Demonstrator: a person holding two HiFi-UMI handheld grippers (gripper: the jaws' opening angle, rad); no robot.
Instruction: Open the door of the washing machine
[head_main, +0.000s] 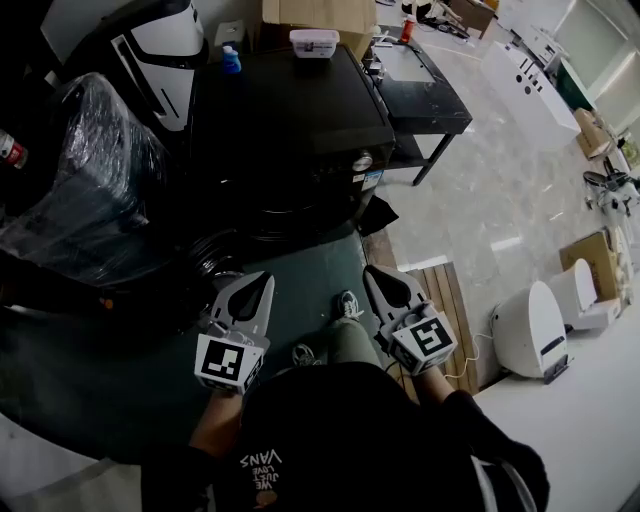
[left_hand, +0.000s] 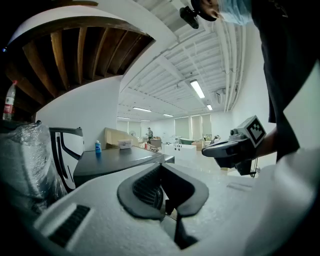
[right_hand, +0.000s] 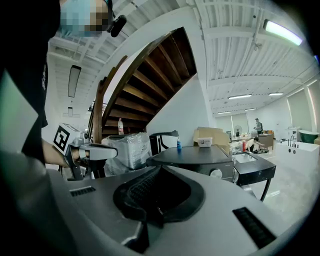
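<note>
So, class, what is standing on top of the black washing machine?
A small blue bottle and a white box stand near the back edge of the washing machine; the rest of its top looks bare. What the box holds cannot be seen.

Head view: steeply down from above the washing machine (head_main: 290, 110). Both gripper views: near level, low behind own jaws, sharing that machine. Left gripper view catches right gripper (left_hand: 206, 150); right gripper view catches left gripper (right_hand: 115, 151).

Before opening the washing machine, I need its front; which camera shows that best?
The right gripper view: the washing machine turns its front panel and knob toward it, the right tool hiding what's below. The head view looks down on its top; the left gripper view shows mostly the top.
</note>
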